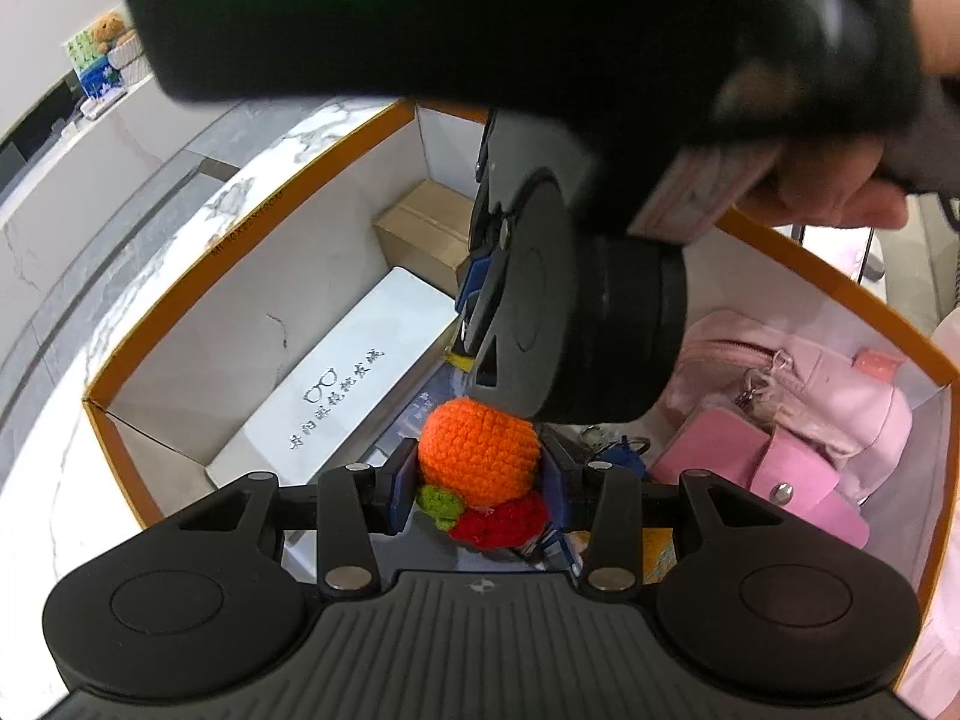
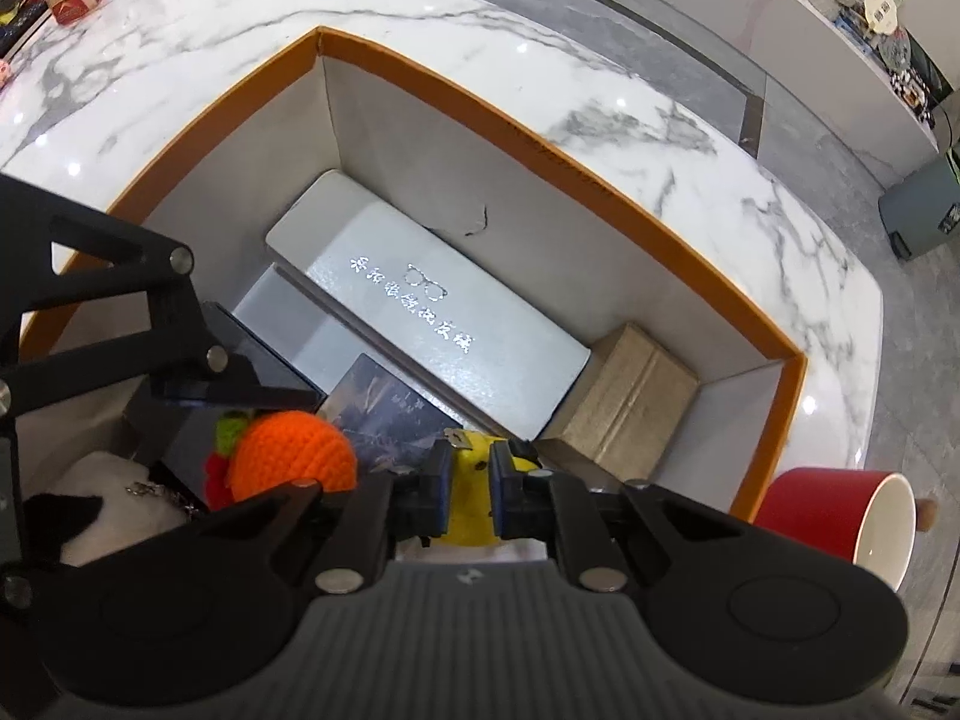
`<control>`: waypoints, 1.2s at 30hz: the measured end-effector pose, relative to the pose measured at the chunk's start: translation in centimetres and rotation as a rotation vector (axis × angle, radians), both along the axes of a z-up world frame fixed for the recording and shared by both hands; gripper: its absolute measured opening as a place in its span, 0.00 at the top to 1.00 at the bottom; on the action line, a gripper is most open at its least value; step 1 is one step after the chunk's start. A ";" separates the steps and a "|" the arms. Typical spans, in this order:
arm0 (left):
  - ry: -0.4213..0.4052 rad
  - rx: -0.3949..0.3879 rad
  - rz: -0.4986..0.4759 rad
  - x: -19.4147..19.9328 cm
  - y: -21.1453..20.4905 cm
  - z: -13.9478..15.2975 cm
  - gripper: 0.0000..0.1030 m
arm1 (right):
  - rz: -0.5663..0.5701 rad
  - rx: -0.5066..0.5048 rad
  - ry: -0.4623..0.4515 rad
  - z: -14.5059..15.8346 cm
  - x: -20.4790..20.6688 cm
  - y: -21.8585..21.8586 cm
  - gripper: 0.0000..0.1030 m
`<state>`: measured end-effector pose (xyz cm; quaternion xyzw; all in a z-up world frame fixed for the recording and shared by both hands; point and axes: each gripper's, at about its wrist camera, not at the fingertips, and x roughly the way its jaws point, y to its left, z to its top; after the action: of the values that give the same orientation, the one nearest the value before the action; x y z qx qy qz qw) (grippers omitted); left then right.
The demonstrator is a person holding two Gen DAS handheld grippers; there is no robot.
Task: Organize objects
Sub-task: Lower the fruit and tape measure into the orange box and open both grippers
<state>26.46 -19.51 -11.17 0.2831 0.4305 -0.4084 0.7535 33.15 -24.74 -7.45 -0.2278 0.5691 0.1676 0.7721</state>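
My left gripper (image 1: 477, 495) is shut on an orange crocheted fruit (image 1: 477, 450) with green and red parts, held low inside the orange-rimmed box (image 1: 252, 210). The fruit also shows in the right wrist view (image 2: 291, 450). My right gripper (image 2: 470, 495) is shut on a yellow soft object (image 2: 471, 504) inside the same box (image 2: 540, 138). The right gripper's body (image 1: 570, 312) hangs over the box in the left wrist view, just beyond the fruit.
In the box lie a white glasses case (image 2: 432, 306), a brown carton (image 2: 624, 396), a dark booklet (image 2: 390, 414), a pink pouch and wallet (image 1: 798, 420), and keys (image 1: 618, 450). A red cup (image 2: 840, 516) stands outside on the marble table (image 2: 660, 120).
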 end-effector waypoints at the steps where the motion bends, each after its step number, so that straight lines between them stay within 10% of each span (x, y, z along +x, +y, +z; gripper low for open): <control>1: 0.003 -0.003 0.001 0.0 -0.1 0.0 0.53 | 0.004 -0.018 -0.007 -0.2 0.0 0.0 0.89; 22: 0.071 -0.002 -0.145 -0.7 -5.3 -1.3 0.52 | -0.110 0.048 -0.157 4.5 -2.6 -5.1 0.88; 36: 0.152 -0.070 -0.038 -0.6 -3.3 -0.1 0.40 | -0.122 0.101 -0.151 4.8 -3.8 -6.2 0.86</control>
<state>25.90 -22.80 -11.26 0.2328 0.4663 -0.4578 0.7202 29.38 -30.92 -2.70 -0.1653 0.5128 0.1309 0.8322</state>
